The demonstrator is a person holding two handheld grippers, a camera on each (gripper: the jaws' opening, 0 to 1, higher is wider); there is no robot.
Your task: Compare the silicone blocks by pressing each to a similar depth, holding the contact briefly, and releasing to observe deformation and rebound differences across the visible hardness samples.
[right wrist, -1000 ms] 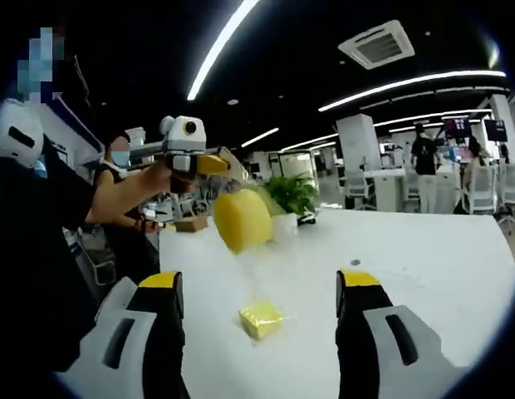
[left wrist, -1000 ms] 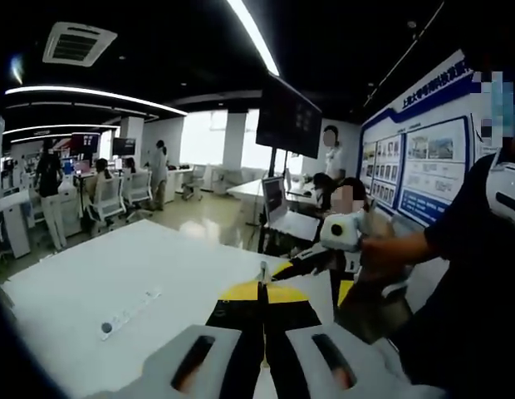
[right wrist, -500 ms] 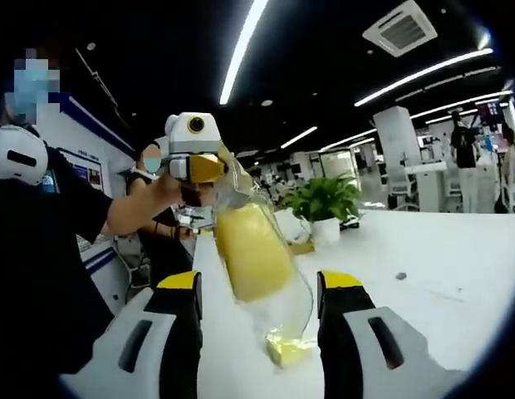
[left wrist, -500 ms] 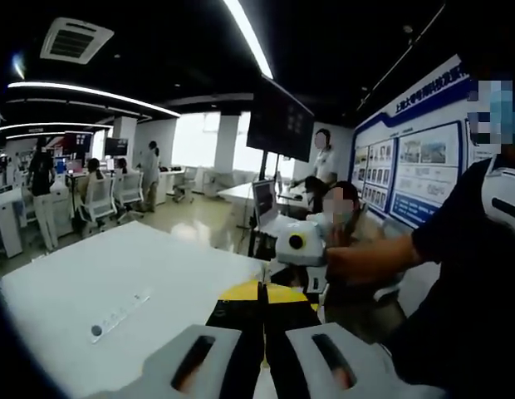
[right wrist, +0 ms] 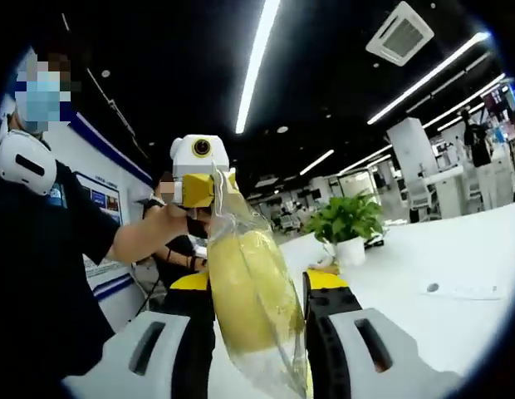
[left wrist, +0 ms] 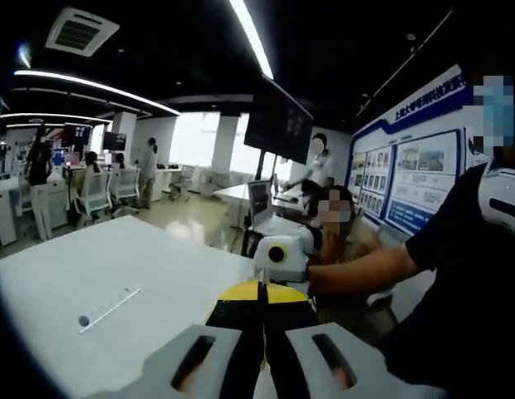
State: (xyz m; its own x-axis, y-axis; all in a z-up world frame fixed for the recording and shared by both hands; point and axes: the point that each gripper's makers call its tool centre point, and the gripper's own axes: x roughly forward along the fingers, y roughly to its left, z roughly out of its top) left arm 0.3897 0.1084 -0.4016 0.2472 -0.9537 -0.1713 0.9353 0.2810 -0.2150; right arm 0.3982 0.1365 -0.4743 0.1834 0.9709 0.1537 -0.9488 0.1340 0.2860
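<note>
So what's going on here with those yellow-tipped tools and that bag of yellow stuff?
A person holds a hand-held gripper in each hand over a white table. The left hand-held gripper, jaws shut, dangles a clear plastic bag by its top, with a yellow soft block inside. The right hand-held gripper has its jaws open on either side of the bag; whether they touch it is unclear.

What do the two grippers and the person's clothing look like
Each gripper has light grey jaws with dark oval slots, black inner faces and yellow tips: left gripper, right gripper. Each carries a white camera box. The person wears a dark short sleeve.
</note>
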